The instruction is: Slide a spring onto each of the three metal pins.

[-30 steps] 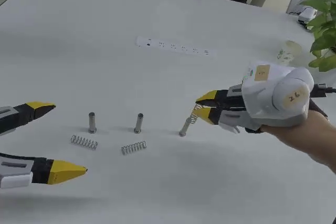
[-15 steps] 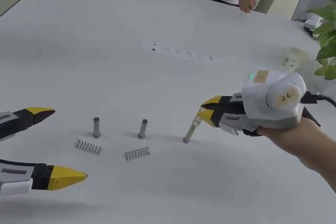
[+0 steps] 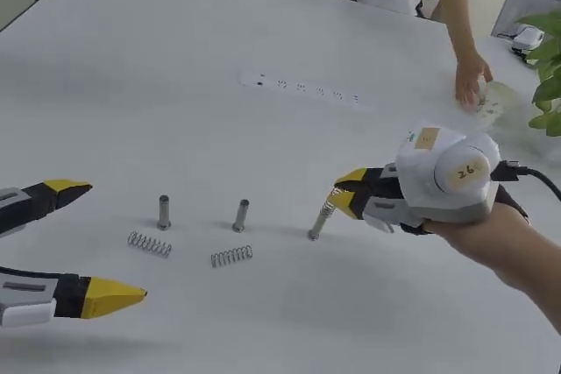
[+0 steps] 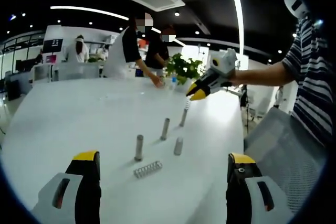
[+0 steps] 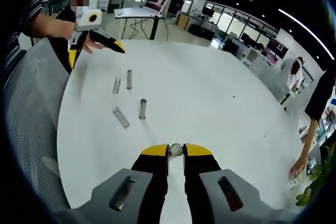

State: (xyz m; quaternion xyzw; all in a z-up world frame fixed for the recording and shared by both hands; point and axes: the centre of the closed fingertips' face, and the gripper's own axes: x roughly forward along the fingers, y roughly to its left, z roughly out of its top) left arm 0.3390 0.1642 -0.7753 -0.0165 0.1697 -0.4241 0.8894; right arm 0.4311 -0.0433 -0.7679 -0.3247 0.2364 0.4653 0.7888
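Three short metal pins stand in a row on the white table: left pin (image 3: 164,212), middle pin (image 3: 240,215), and right pin (image 3: 317,223), which leans to the right. My right gripper (image 3: 338,199) is shut on a small spring (image 3: 329,208) (image 5: 176,150), held at the leaning pin's top end. Two loose springs (image 3: 149,243) (image 3: 231,257) lie in front of the other pins. My left gripper (image 3: 117,238) stays wide open at the near left, apart from everything. In the left gripper view the pins (image 4: 165,128) stand ahead, with the right gripper (image 4: 199,93) beyond.
A white power strip (image 3: 307,91) lies farther back on the table. At the far right a person's hand (image 3: 472,81) rests on a small object, beside a green plant (image 3: 548,50). Other people stand beyond the table's far edge.
The right pin now leans more to the right under the held spring. A person's arm has reached in at the far right. The left gripper has held still.
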